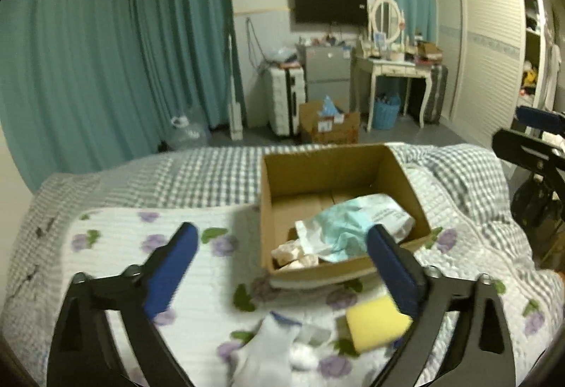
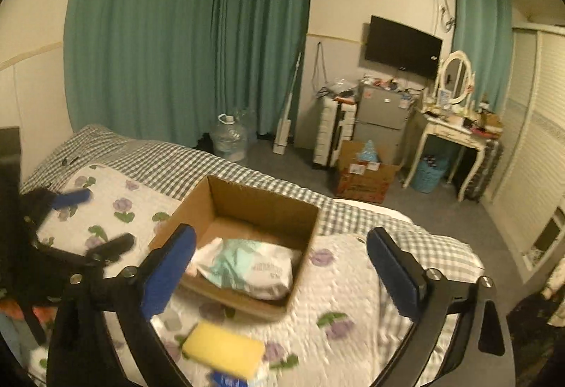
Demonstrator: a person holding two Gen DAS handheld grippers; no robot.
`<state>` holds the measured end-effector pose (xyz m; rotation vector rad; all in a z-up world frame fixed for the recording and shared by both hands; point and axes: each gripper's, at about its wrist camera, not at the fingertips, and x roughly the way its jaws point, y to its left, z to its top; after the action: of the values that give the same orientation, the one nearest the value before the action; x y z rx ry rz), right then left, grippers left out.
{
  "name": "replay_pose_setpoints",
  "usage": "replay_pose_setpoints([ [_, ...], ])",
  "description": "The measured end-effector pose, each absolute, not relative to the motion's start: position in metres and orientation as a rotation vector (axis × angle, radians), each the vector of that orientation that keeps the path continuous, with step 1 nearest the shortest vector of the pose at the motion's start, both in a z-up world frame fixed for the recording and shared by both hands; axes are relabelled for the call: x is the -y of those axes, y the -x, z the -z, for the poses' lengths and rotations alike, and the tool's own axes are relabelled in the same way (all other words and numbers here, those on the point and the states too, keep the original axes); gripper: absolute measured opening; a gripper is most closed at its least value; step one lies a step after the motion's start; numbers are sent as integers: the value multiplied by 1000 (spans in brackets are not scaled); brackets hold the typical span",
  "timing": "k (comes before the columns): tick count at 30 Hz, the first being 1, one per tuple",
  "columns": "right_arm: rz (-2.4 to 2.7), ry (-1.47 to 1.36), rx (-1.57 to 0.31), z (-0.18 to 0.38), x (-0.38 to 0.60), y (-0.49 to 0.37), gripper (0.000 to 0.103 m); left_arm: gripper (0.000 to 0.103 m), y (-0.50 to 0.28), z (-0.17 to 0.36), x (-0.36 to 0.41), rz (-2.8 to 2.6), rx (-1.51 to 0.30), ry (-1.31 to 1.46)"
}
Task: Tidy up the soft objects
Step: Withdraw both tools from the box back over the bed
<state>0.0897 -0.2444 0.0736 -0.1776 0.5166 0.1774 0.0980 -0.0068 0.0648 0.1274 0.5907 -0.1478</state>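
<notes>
An open cardboard box [image 1: 310, 171] sits on the bed and holds a white-and-teal soft pack [image 1: 356, 221] and some pale cloth [image 1: 293, 254]. It also shows in the right wrist view [image 2: 268, 207] with the pack [image 2: 254, 267]. A yellow sponge [image 1: 376, 323] and a white sock [image 1: 268, 348] lie on the flowered quilt in front of the box. My left gripper [image 1: 282, 267] is open and empty above them. My right gripper [image 2: 280, 267] is open and empty over the box's near edge, with the sponge [image 2: 224, 350] below it.
The bed has a flowered quilt [image 1: 134, 238] over a grey checked cover [image 1: 208, 171]. My right gripper shows at the right edge of the left wrist view [image 1: 529, 140]. A floor box [image 2: 363, 175], suitcase [image 2: 332, 136], dressing table [image 2: 452, 136] and water jug [image 2: 229, 136] stand beyond.
</notes>
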Motion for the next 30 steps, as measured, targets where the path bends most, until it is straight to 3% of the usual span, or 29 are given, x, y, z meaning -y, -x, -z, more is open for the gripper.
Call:
replay_pose_setpoints([
  [9,-161,157,-566,-82,229,2,103,103,-22,-86,-13,211,-602,-174],
  [13,-130,117,-607,-44,220,26,103,103,2,-60,-17,229,-664,-173],
  [21,-109,71,-824,91,201,7,102,103,9,24,-28,176,-782,-157],
  [30,-211,97,-1002,170,169,-17,80,103,-5,71,-46,112,-877,-109],
])
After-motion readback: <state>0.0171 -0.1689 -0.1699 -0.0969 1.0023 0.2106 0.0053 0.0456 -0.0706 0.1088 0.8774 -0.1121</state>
